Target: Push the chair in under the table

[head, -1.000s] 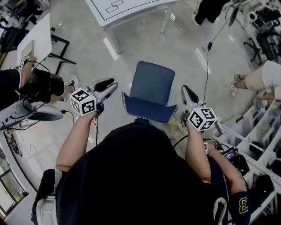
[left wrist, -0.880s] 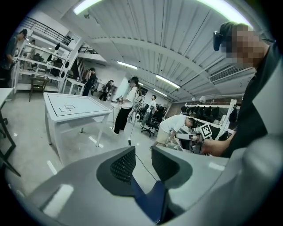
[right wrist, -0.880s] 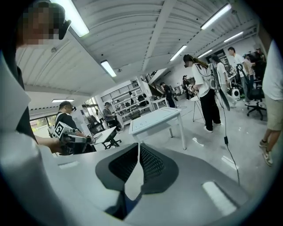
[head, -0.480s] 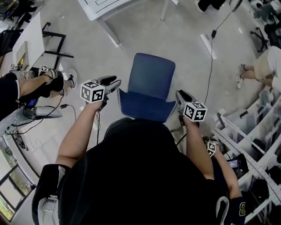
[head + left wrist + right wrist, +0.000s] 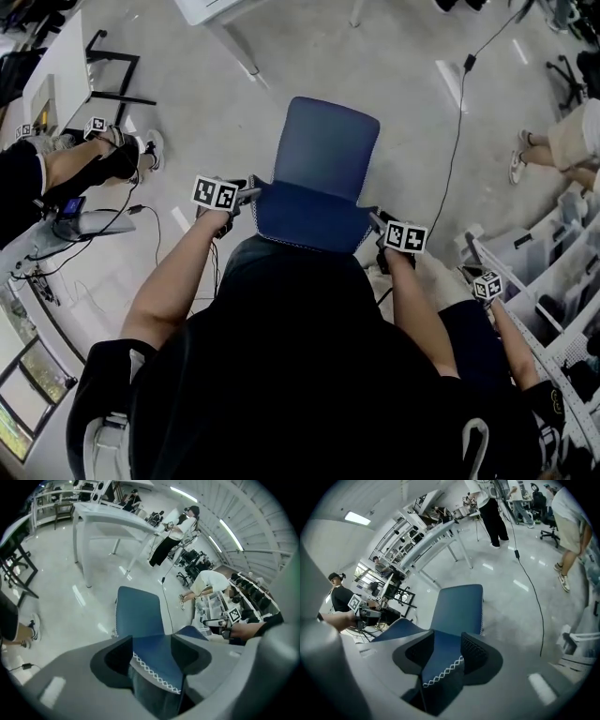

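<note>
A blue chair (image 5: 328,150) stands in front of me with its seat toward a white table (image 5: 211,9) at the top of the head view. My left gripper (image 5: 251,192) straddles the left top corner of the backrest (image 5: 309,217), and my right gripper (image 5: 373,220) straddles the right top corner. In the left gripper view the stitched backrest edge (image 5: 154,660) lies between the opening jaws of the left gripper (image 5: 152,651), with a gap on the left. The right gripper (image 5: 440,656) is also opening, with the backrest edge (image 5: 438,667) between its pads.
A black cable (image 5: 457,141) runs across the floor right of the chair. A seated person (image 5: 66,169) is at the left and another person (image 5: 562,145) at the right. Shelving (image 5: 553,272) lines the right side. A black-framed stand (image 5: 112,70) is at the upper left.
Both grippers have come down from beside the chair to the top corners of its backrest, and their jaws have gone from shut to open. The chair has not visibly moved on the floor.
</note>
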The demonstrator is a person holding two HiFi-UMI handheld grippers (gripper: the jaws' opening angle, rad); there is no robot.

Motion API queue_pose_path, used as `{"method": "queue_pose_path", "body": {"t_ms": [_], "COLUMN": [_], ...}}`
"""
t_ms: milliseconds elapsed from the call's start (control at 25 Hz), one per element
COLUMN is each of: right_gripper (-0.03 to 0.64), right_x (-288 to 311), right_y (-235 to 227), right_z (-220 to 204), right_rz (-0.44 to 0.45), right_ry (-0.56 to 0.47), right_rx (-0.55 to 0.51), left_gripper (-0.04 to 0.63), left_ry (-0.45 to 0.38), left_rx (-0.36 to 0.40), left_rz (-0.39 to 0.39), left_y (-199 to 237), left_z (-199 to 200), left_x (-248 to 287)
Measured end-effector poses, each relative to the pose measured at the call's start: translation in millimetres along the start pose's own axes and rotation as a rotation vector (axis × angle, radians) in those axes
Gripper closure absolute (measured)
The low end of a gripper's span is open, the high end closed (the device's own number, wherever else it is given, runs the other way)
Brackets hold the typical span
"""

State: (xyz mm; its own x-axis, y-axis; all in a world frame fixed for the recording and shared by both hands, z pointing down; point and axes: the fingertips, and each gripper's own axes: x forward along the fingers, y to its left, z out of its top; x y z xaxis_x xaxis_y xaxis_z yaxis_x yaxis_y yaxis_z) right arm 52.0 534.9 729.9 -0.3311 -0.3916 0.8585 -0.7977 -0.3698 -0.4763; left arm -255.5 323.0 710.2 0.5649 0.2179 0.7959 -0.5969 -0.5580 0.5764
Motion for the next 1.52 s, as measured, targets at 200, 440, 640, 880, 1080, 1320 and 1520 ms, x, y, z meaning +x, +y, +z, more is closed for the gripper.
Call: {"method": "queue_pose_path", "body": {"t_ms": [200, 440, 640, 880, 1080, 1320, 1520], "right_gripper": [0.382, 0.375, 0.442, 0.391, 0.373, 0.345, 0.342], "right_x": [19.0, 29.5, 33.9, 25.6, 34.2, 48.6, 68.8], "right_y": [-12.9, -20.8, -29.9, -40.6, -42.8, -50.3, -49.3], "right_z": [-34.5, -47.9, -44.0, -52.2, -49.1, -59.3, -65.0], "right_rz": [-0.030, -0.074, -0.161, -0.256, -0.255, -0.203, -0.175], "right_ry": [0.089, 0.116, 0.140, 0.141, 0.152, 0.191, 0.222], "right_rx": [0.064, 0.132, 0.110, 0.126, 0.215, 0.335, 0.418], "left_gripper": [0.206, 0.189, 0.178, 0.172, 0.166, 0.161, 0.163], "left_ry": [0.079, 0.166, 0.244, 0.276, 0.293, 0.320, 0.327], "left_rx": [-0.075, -0.126, -0.140, -0.153, -0.188, -0.210, -0.229], "left_rz": [0.016, -0.011, -0.015, -0.041, -0.078, -0.087, -0.076], "left_y": [23.1, 31.4, 40.3, 36.0, 41.0, 40.8, 46.3], "left_z": [-30.7, -55.7, -62.4, -68.3, -65.4, -69.1, -68.4], "left_x": [21.1, 45.5, 66.2, 78.7, 86.1, 97.2, 105.1]}}
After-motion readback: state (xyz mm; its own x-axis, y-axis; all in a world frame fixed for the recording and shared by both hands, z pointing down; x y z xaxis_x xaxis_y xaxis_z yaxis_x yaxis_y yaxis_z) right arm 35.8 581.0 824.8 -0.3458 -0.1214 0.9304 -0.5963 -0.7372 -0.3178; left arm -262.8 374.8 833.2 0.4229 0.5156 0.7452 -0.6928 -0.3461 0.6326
